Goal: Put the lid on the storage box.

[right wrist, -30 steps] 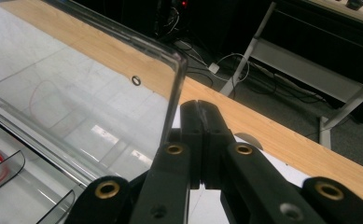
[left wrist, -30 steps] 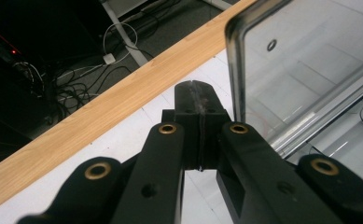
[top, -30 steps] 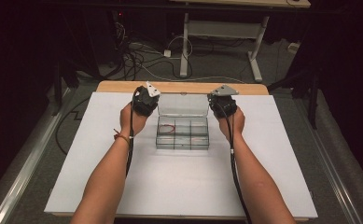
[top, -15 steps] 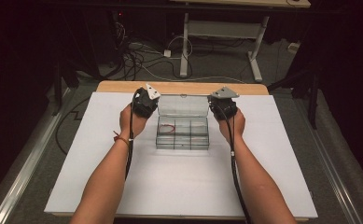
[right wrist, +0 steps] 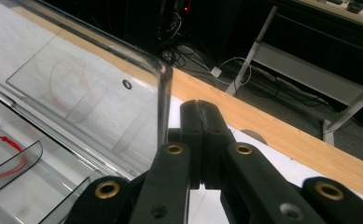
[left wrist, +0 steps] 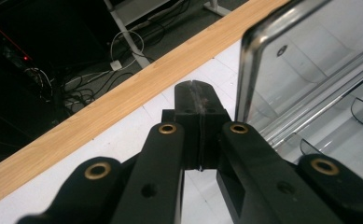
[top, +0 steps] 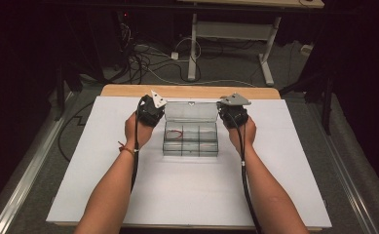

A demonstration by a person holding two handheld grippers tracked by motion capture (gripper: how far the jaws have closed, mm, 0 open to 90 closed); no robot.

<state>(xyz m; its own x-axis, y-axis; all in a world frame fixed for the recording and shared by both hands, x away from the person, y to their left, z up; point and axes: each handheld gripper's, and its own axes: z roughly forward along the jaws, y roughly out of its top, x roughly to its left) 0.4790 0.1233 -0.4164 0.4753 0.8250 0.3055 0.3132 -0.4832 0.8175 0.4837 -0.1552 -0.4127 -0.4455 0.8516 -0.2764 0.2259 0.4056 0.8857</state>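
A clear plastic compartment box (top: 190, 139) sits on the white sheet (top: 187, 190) that covers the wooden counter (top: 128, 90), a little beyond the middle of the sheet and between the person's two hands. Its hinged transparent lid (top: 191, 111) stands open and upright along the far side of the box, and the tray below is split by clear dividers into two rows of small cells. A thin red loop (top: 176, 134), like a band or a bit of cord, lies in the far left cell; what the other cells hold cannot be made out. The left gripper (top: 151, 110), black with a grey three-cornered plate on top, is held just beside the left end of the lid, and in the left gripper view its fingers (left wrist: 188, 98) are pressed together with nothing between them, close to the lid's edge (left wrist: 244, 70) but whether touching it cannot be told. The right gripper (top: 233, 113) is held likewise just beside the right end of the lid, and in the right gripper view its fingers (right wrist: 193, 116) are also pressed flat together and empty, just behind the lid's rounded corner (right wrist: 163, 74). Beyond the counter's far edge lie tangled cables (top: 148, 58) on the floor and a white metal desk frame (top: 226, 44).
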